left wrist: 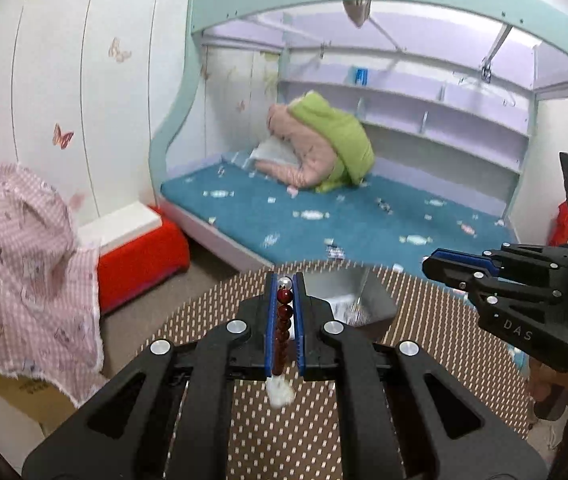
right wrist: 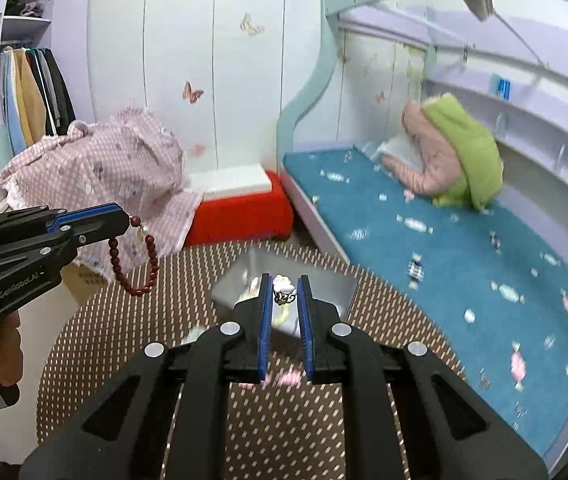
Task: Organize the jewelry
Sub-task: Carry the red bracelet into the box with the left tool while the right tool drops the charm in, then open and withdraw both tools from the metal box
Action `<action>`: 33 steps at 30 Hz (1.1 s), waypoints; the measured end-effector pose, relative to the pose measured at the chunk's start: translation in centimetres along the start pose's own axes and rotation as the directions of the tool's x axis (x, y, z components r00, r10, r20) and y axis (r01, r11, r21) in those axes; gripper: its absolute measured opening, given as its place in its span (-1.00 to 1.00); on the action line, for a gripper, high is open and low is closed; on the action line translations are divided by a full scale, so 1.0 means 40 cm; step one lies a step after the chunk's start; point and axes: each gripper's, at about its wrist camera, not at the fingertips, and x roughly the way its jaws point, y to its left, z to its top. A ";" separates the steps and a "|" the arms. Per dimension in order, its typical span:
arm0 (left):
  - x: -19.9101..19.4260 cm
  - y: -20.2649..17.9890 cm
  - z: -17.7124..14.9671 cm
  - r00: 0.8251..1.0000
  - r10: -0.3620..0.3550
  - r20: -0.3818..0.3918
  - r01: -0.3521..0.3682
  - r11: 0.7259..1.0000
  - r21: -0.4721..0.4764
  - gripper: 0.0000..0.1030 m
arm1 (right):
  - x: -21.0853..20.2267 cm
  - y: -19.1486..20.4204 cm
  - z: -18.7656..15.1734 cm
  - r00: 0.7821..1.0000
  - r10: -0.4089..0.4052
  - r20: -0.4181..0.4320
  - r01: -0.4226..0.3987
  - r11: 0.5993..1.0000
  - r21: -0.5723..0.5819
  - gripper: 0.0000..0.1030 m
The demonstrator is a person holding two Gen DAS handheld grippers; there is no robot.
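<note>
Looking past our tools, we saw the teal-framed bunk bed with its blue candy-print mattress, a green and pink bundle of bedding heaped against its back wall. Nearer to us stood the round bench covered in a brown mat with pale dashes, and on it sat a grey square tray, its contents too blurred to name. A pink checked cloth lay draped over a box to the left, beside a red low stool.

We held the left tongs above the bench, clamped on a dark red beaded bracelet, which hung in a loop below the fingertips in the right wrist view; a silvery bead showed at the tips in the left wrist view. We held the right tongs over the tray, closed on a small white cloud-shaped ring, gripped between the blue pads at the very tips.
</note>
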 end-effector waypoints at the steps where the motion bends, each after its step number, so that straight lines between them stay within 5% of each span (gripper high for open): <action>1: 0.000 0.001 0.018 1.000 -0.005 0.011 0.005 1.000 -0.003 -0.85 | 0.000 -0.003 0.009 1.000 -0.002 0.008 0.002 1.000 -0.003 -0.79; 13: 0.070 -0.049 0.151 0.997 -0.074 0.021 0.073 0.997 0.025 -0.85 | 0.081 -0.049 0.108 0.998 0.049 -0.043 -0.047 0.997 0.055 -0.78; 31: 0.265 -0.053 0.147 0.987 -0.096 -0.128 0.095 0.995 -0.014 -0.83 | 0.231 -0.108 0.068 0.970 0.110 -0.217 -0.073 0.982 0.174 -0.75; 33: 0.272 -0.050 0.144 0.987 -0.083 -0.136 0.081 0.997 -0.021 -0.63 | 0.237 -0.115 0.067 0.969 0.110 -0.223 -0.069 0.980 0.185 -0.59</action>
